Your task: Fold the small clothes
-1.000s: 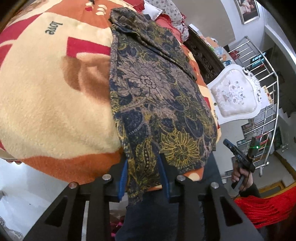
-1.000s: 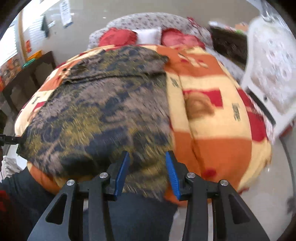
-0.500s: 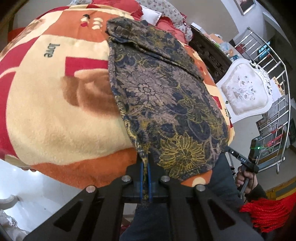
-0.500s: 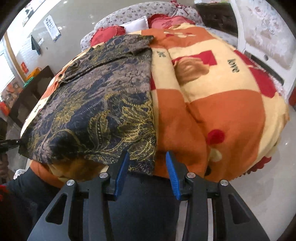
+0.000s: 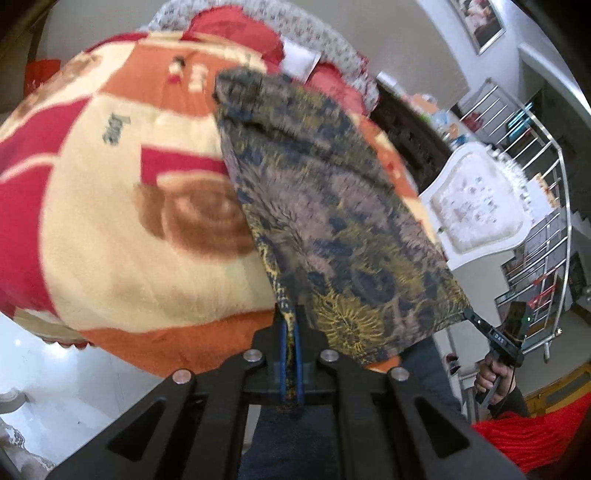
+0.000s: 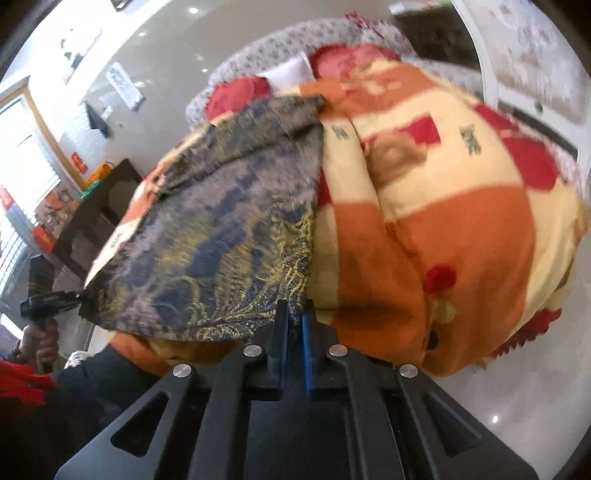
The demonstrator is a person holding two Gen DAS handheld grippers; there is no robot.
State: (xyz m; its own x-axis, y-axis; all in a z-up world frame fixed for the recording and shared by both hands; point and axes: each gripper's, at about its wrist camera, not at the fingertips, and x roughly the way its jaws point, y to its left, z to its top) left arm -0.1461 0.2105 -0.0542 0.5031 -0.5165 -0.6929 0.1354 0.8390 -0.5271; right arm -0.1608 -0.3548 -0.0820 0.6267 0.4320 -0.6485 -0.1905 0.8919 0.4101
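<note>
A dark floral garment (image 5: 332, 229) with gold and grey pattern lies spread on an orange, cream and red blanket (image 5: 110, 221). My left gripper (image 5: 290, 325) is shut on its near left corner, and the cloth hangs between the blue pads. In the right wrist view the same garment (image 6: 229, 221) runs away from me. My right gripper (image 6: 294, 321) is closing its jaws on the near right corner, with cloth pinched between them. Each gripper shows in the other's view: right gripper (image 5: 467, 314), left gripper (image 6: 79, 297). The near hem is stretched between them.
The blanket (image 6: 461, 221) covers a bed with red pillows (image 5: 236, 33) at its head. A white upholstered chair (image 5: 476, 206) and a metal railing (image 5: 546, 221) stand to the right. A dark wooden table (image 6: 99, 214) stands on the left. The person's dark trousers fill the near edge.
My left gripper closed on the garment's left corner and rose with it. My right gripper slid to the right corner and its jaws came together on the cloth. The near hem has lifted.
</note>
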